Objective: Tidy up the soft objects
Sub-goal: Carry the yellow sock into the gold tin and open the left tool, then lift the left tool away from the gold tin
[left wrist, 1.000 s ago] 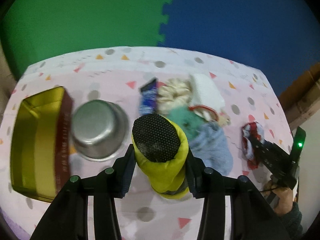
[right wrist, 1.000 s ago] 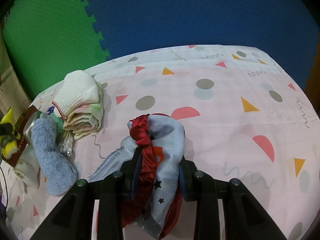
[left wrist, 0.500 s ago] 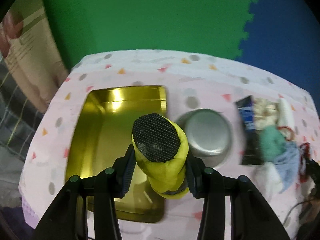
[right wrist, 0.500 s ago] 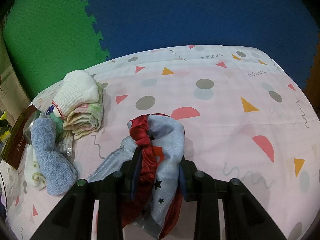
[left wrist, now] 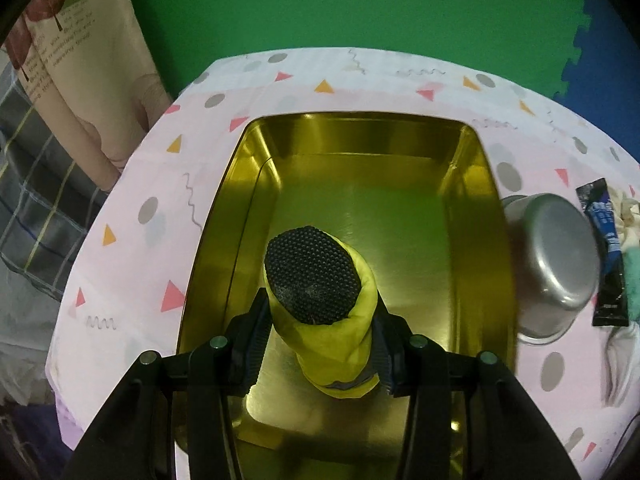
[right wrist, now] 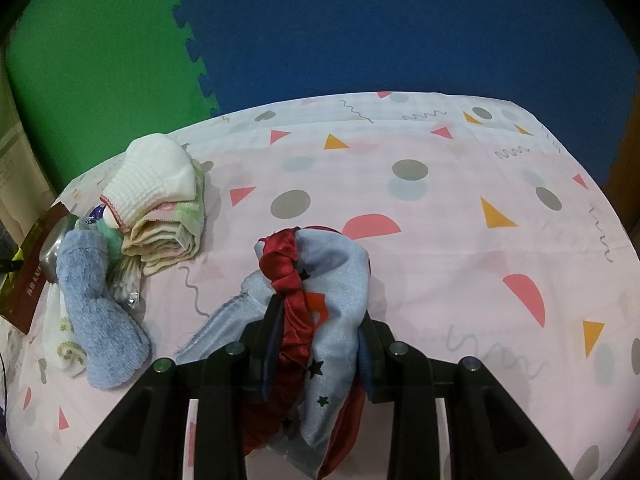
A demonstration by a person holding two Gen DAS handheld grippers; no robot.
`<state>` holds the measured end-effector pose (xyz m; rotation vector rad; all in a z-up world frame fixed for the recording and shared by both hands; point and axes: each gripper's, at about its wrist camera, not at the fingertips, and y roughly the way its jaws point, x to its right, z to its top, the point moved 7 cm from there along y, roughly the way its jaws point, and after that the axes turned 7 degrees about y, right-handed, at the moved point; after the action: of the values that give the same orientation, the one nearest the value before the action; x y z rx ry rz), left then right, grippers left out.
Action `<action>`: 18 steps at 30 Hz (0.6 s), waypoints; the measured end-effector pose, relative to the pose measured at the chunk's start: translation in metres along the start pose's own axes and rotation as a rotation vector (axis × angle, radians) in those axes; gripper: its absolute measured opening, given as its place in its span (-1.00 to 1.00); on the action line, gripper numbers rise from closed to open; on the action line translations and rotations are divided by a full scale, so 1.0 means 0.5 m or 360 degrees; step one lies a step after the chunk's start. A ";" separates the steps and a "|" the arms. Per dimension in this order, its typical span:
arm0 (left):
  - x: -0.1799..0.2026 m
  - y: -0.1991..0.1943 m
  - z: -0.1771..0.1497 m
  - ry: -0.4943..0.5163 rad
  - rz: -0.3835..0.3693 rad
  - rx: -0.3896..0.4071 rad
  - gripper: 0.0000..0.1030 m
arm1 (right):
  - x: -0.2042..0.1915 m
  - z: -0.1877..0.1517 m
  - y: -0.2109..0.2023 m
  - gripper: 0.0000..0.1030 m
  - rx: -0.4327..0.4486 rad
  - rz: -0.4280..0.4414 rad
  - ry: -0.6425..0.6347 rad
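Note:
My left gripper (left wrist: 318, 344) is shut on a yellow soft shoe (left wrist: 328, 320) with a black dotted sole, held over the inside of a gold metal tin (left wrist: 472, 248). My right gripper (right wrist: 316, 344) is shut on a bundle of pale blue star-print cloth (right wrist: 340, 280) and a red satin scrunchie (right wrist: 286, 268), just above the pink patterned tablecloth (right wrist: 440, 240). To the left in the right wrist view lie a fluffy blue sock (right wrist: 96, 312), a folded stack of pastel cloths (right wrist: 172, 228) topped by a white sock (right wrist: 156, 180), and a patterned white sock (right wrist: 64, 344).
An upturned steel bowl (left wrist: 556, 272) sits right of the tin, with a dark blue packet (left wrist: 606, 256) and soft items beyond it. A bag of cotton swabs (right wrist: 126, 284) lies by the blue sock. Green and blue foam mats cover the floor past the table. A checked cloth (left wrist: 36, 200) is at the left.
My left gripper has carried the yellow shoe leftward from above the bowl and soft pile to over the gold tin, and lower. The right gripper and its bundle have stayed put.

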<state>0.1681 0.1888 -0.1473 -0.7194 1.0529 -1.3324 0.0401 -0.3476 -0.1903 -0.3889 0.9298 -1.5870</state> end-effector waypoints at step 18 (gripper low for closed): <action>-0.027 -0.019 -0.009 -0.0031 -0.0094 0.0088 0.26 | 0.000 0.000 -0.002 -0.37 -0.0001 -0.0038 -0.0031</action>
<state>0.1612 0.2013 -0.1379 -0.7257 0.9820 -1.3972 0.0394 -0.3475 -0.1895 -0.4165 0.9135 -1.6019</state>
